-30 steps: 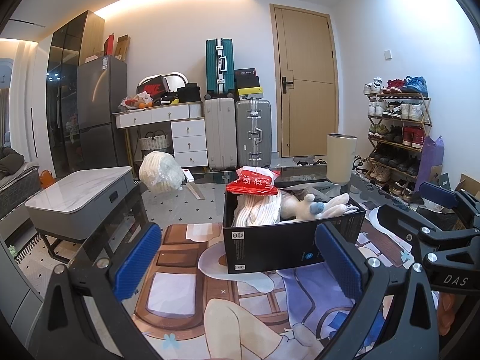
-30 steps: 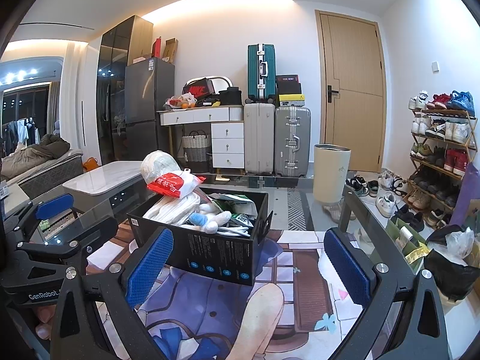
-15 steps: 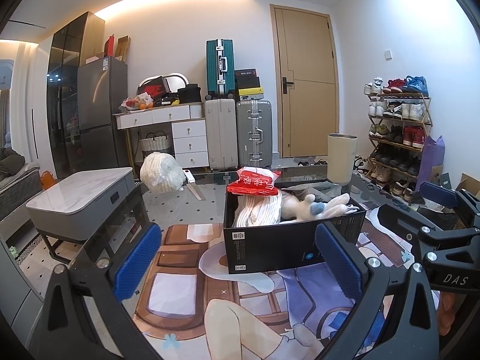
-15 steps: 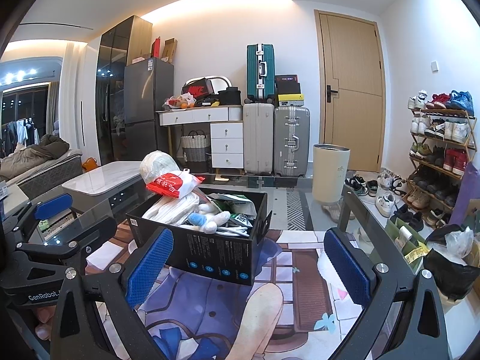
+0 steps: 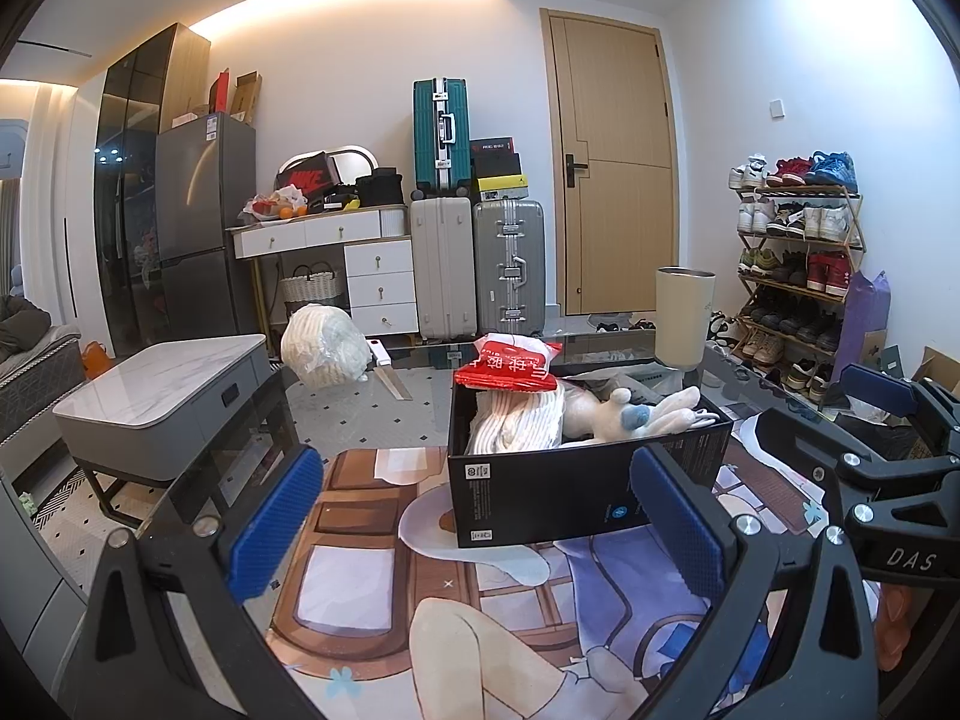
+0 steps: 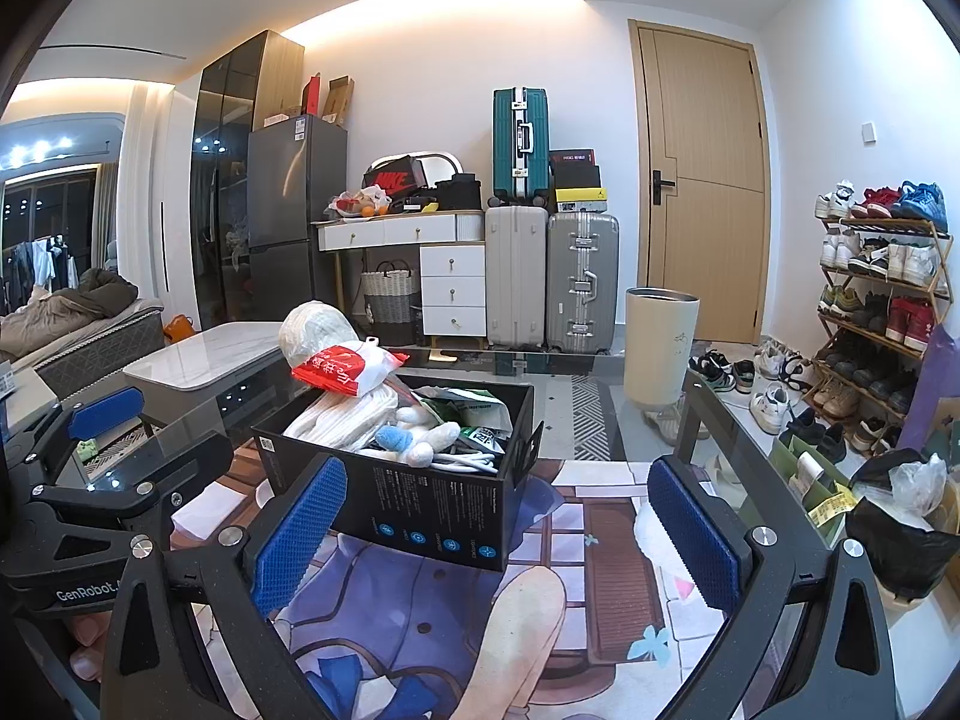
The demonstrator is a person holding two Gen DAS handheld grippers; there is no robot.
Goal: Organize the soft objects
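A black cardboard box [image 5: 558,489] stands on the printed table mat [image 5: 372,588], and it also shows in the right wrist view [image 6: 420,510]. It holds a red-and-white bag [image 5: 510,363], white folded cloth [image 5: 519,426] and a white plush toy with a blue patch [image 5: 630,414]; the same toy [image 6: 414,441] and bag [image 6: 342,369] show from the right. My left gripper [image 5: 474,531] is open and empty, just short of the box. My right gripper [image 6: 495,531] is open and empty, also in front of the box.
A grey marble-top side table [image 5: 156,396] stands left. A white bagged bundle [image 5: 324,345] lies on the floor behind. Suitcases [image 5: 474,264], a beige bin [image 5: 684,315], a shoe rack [image 5: 798,264] and a black bag [image 6: 900,528] stand beyond and right.
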